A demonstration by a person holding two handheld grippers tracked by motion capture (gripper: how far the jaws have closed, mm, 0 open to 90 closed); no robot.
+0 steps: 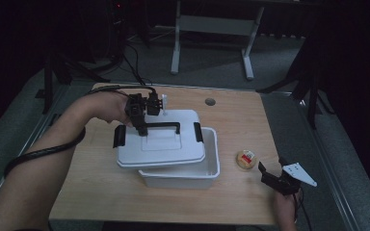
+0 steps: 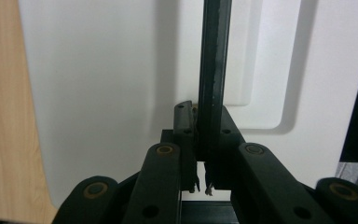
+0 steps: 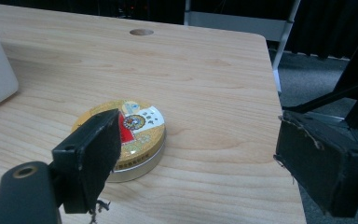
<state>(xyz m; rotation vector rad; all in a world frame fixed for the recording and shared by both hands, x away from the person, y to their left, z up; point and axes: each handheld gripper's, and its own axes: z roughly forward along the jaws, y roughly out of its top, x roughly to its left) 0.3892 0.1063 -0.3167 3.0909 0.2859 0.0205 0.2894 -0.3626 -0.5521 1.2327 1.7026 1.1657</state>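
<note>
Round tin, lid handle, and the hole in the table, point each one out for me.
Round tin (image 3: 130,128): right gripper view, its printed top.
Lid handle (image 1: 161,125): high view, the black bar.
Table hole (image 1: 210,102): high view, its centre.

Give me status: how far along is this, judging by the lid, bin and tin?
Done: lid is off its seat, shifted left over the white bin. In hand: left gripper is shut on the lid's black handle. Left: small round tin sits on the table, right gripper open near it.
</note>
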